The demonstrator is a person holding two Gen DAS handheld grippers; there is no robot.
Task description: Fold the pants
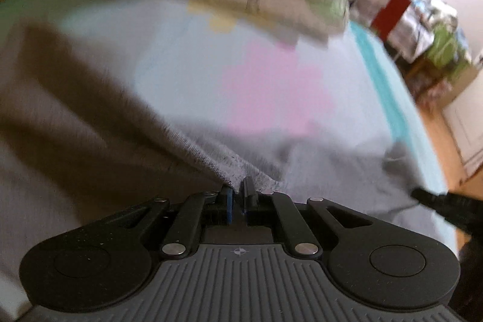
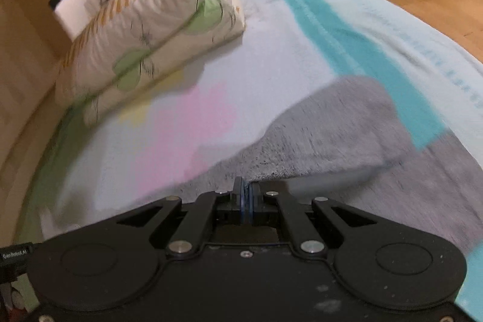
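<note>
Grey pants [image 1: 90, 122] lie on a bed with a pale blue cover. In the left wrist view my left gripper [image 1: 238, 189] is shut on an edge of the grey fabric, which lifts in a fold to the left. In the right wrist view my right gripper [image 2: 247, 190] is shut on another edge of the pants [image 2: 332, 135], which spread to the right over a teal stripe. The tip of the right gripper also shows at the right of the left wrist view [image 1: 434, 201]. Both views are motion-blurred.
A folded quilt with green patches [image 2: 151, 29] sits at the head of the bed [image 2: 271, 56]. The bed cover has pink and yellow patches. The bed's right edge drops to a wooden floor [image 2: 437, 11] with furniture beyond.
</note>
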